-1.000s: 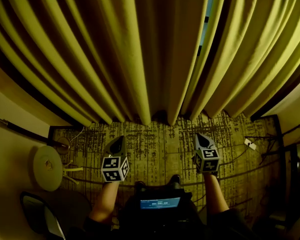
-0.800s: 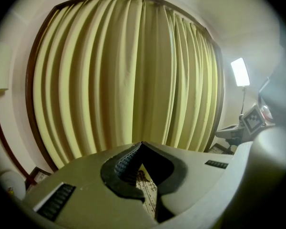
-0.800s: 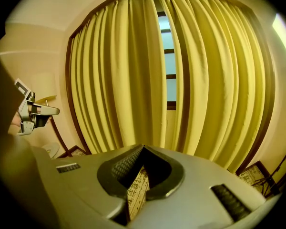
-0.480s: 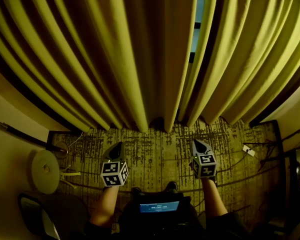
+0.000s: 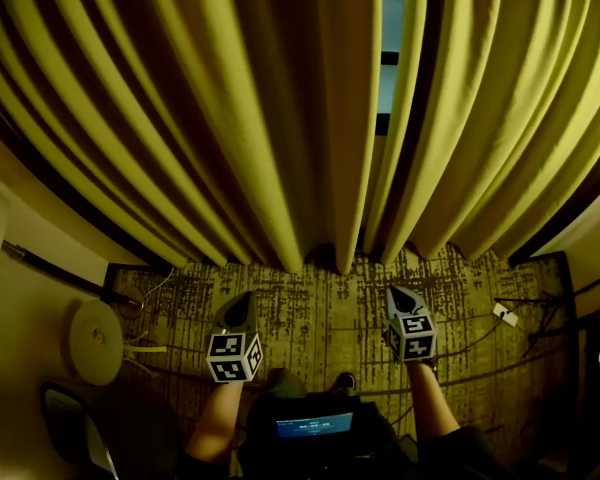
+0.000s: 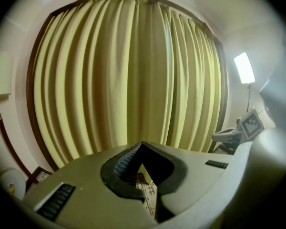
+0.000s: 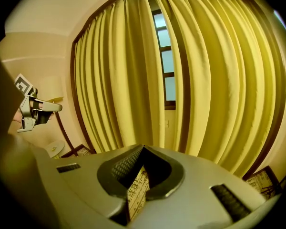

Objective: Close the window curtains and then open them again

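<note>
Two empty grippers held low in front of nearly drawn yellow curtains.

In the head view the curtains (image 5: 230,118) fill the upper two thirds of the frame and hang in deep folds down to the patterned carpet (image 5: 320,288). A narrow gap at upper centre-right shows the window (image 5: 390,58) between the two panels. The left gripper (image 5: 242,301) sits lower left of centre and the right gripper (image 5: 401,296) lower right of centre. Both are over the carpet, pointing toward the curtains and clear of the fabric. Each gripper view shows its jaws brought together at the tips with nothing between them; only carpet shows through the notch behind the tips. A round side table (image 5: 92,340) stands at the lower left edge.
</note>
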